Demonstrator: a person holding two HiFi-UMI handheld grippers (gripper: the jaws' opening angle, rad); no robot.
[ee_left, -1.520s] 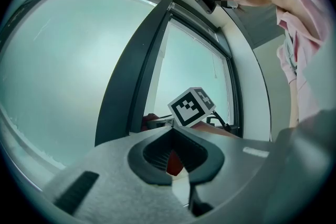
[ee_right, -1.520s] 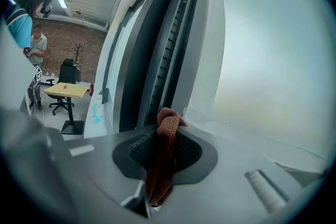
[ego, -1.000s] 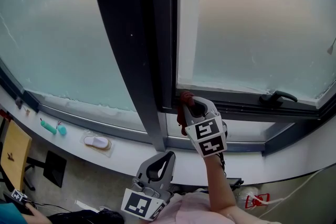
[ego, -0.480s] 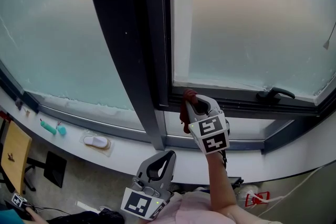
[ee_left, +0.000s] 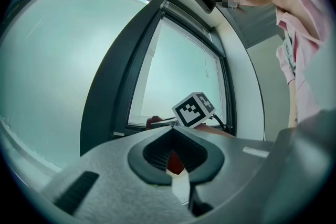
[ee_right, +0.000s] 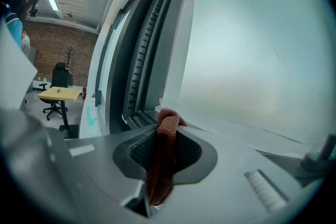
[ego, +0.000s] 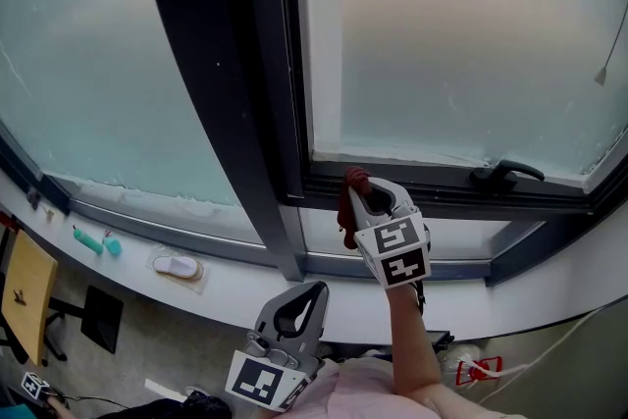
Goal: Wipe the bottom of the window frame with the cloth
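Observation:
A red-brown cloth (ego: 349,189) is pinched in my right gripper (ego: 361,195), which is shut on it. It is pressed against the dark bottom rail of the window frame (ego: 442,183), near the frame's left corner. In the right gripper view the cloth (ee_right: 164,157) hangs down between the jaws, with its bunched top at the pale ledge of the frame (ee_right: 226,126). My left gripper (ego: 299,301) hangs low by the person's body, shut on nothing. In the left gripper view, past that gripper (ee_left: 172,130), the right gripper's marker cube (ee_left: 193,109) shows at the rail.
A dark window handle (ego: 504,174) lies on the rail to the right of the cloth. A wide dark mullion (ego: 221,93) rises to the left. On the white sill (ego: 235,294) lie a teal object (ego: 94,240) and a white item (ego: 177,265). A yellow table (ee_right: 59,93) stands in the room.
My right gripper has slid a little to the right along the bottom rail with the cloth in it. The left gripper has stayed put.

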